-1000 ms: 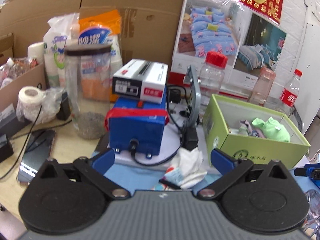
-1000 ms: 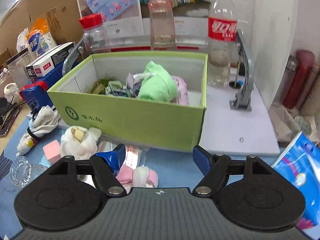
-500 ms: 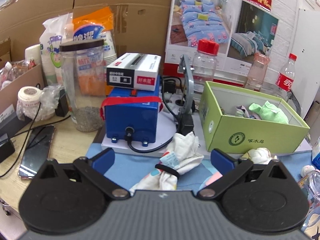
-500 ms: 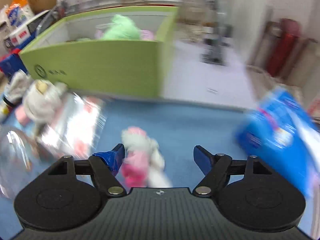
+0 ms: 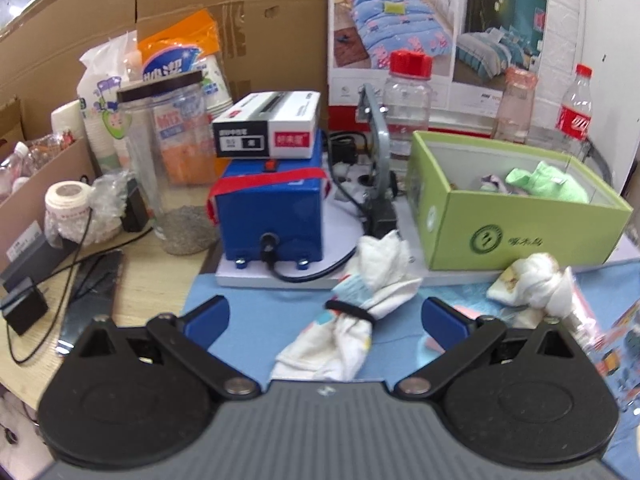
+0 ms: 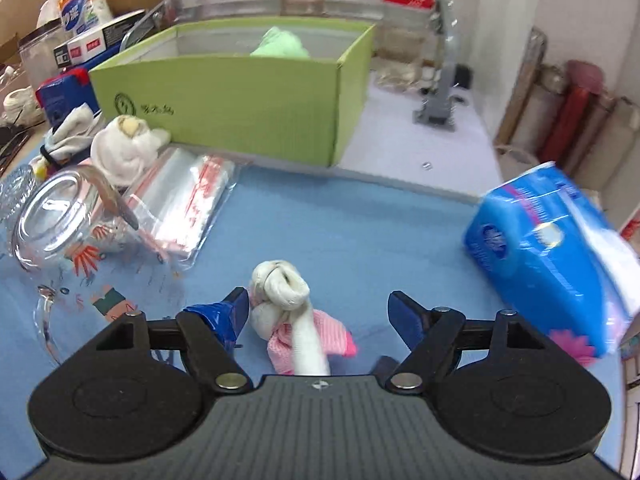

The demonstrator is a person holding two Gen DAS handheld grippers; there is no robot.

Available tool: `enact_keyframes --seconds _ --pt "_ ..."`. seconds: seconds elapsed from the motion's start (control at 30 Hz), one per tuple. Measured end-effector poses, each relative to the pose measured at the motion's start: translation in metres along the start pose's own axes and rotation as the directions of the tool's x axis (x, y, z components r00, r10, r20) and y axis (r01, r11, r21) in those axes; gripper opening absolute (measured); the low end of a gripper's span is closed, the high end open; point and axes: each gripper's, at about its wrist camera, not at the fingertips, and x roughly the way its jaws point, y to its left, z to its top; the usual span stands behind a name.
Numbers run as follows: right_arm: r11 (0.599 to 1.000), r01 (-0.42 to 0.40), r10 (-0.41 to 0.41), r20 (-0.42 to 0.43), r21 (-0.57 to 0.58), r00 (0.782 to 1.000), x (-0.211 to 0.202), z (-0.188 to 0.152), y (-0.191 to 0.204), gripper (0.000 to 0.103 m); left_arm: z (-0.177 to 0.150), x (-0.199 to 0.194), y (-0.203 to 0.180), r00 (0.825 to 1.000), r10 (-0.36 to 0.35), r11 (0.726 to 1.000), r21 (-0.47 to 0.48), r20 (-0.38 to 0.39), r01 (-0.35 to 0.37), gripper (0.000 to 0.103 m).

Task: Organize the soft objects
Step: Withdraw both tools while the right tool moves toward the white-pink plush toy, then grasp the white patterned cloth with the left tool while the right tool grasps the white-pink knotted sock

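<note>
Since a second ago the right hand-held gripper (image 6: 316,314) has dropped away from the green box (image 6: 248,100) toward the blue mat (image 6: 360,224), and a knotted pink-and-white sock (image 6: 288,304) that was barely in sight now lies between its blue fingers (image 6: 228,316). The sock sits close against the left finger and clear of the right one; the jaws are spread and nothing is clamped. This gripper tilts steeply down at the mat. A blue tissue pack (image 6: 548,252) lies toward the mat's right edge, a clear glass jar (image 6: 60,216) and a zip bag (image 6: 188,200) toward its left edge. The left hand-held gripper (image 5: 322,320) has barely shifted but has rolled slightly; it slants down with jaws wide and empty over a white sock bundle (image 5: 360,300) tied with a black band, near the counter's front edge. A second white sock ball (image 5: 532,280) rests against the green box's front wall, and a light-green cloth (image 5: 548,182) lies inside the box.
</note>
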Motion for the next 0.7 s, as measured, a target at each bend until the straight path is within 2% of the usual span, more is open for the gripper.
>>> enact_keyframes --seconds 0.17,0.27,0.37,0.53,0.7 --pt "1.0 0.002 -0.002 0.045 0.02 0.999 0.008 -0.004 0.002 0.065 -0.008 0.016 0.006 0.999 -0.012 1.0 0.024 -0.039 0.013 0.102" --pt "0.999 0.013 -0.016 0.102 0.031 0.995 0.007 -0.013 0.003 0.067 -0.01 0.029 -0.001 0.998 -0.033 0.998 0.06 -0.051 0.036 0.102" --pt "0.998 0.033 -0.04 0.154 0.046 0.987 0.004 -0.022 0.005 0.069 -0.008 0.046 -0.006 0.997 -0.025 0.996 0.089 -0.072 0.032 0.102" --pt "0.997 0.047 -0.057 0.158 0.066 0.986 0.007 -0.02 0.004 0.074 -0.006 0.081 -0.009 0.989 -0.059 0.993 0.091 -0.136 0.072 0.102" --pt "0.995 0.065 -0.079 0.179 0.082 0.981 0.01 -0.022 0.006 0.079 -0.01 0.105 -0.007 0.98 -0.068 0.994 0.076 -0.189 0.084 0.101"
